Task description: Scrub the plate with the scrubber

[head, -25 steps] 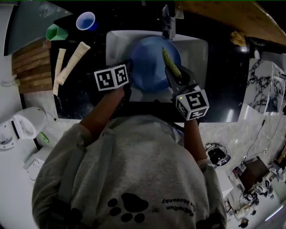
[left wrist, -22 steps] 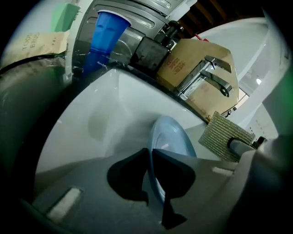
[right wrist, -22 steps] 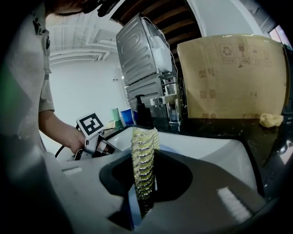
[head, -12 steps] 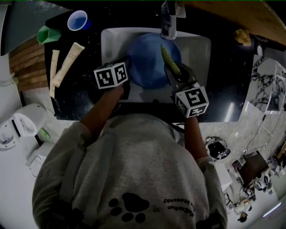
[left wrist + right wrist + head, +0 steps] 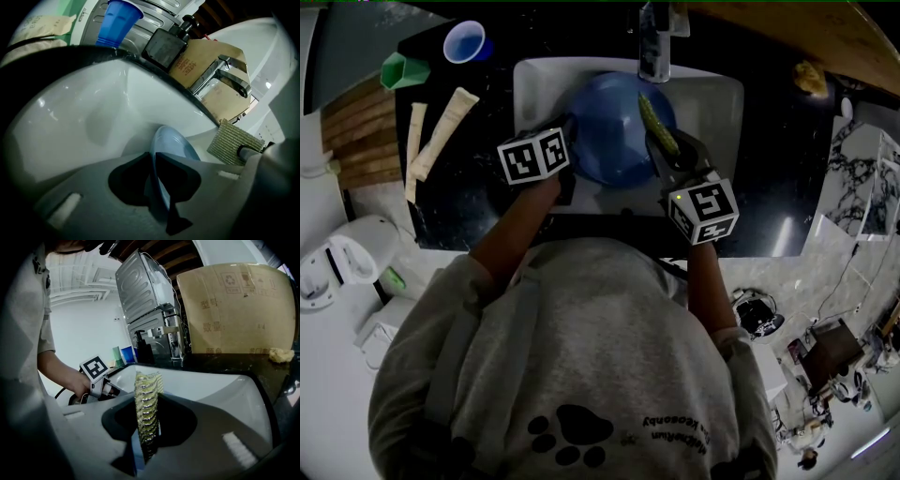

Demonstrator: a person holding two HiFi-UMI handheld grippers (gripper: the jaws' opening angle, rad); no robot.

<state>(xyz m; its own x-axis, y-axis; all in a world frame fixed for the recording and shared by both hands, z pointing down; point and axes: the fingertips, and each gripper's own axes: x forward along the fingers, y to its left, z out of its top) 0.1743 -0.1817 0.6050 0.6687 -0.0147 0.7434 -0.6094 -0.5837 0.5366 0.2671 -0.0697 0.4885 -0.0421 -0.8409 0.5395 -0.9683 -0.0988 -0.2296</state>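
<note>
Plate (image 5: 609, 141) rim sits betw. L gripper (image 5: 153, 161) jaws, which have just been opening slightly but pinch it, tilted in sink (image 5: 717, 103); R gripper (image 5: 147, 427) is closed on scrubber (image 5: 658, 127) near plate, faucet (image 5: 653, 47) behind.

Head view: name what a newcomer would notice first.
A blue plate fills the white sink at top centre. Over its right side is a yellow-green scrubber, clamped in the right claw. A blue cup stands on the dark counter, upper left.
</note>
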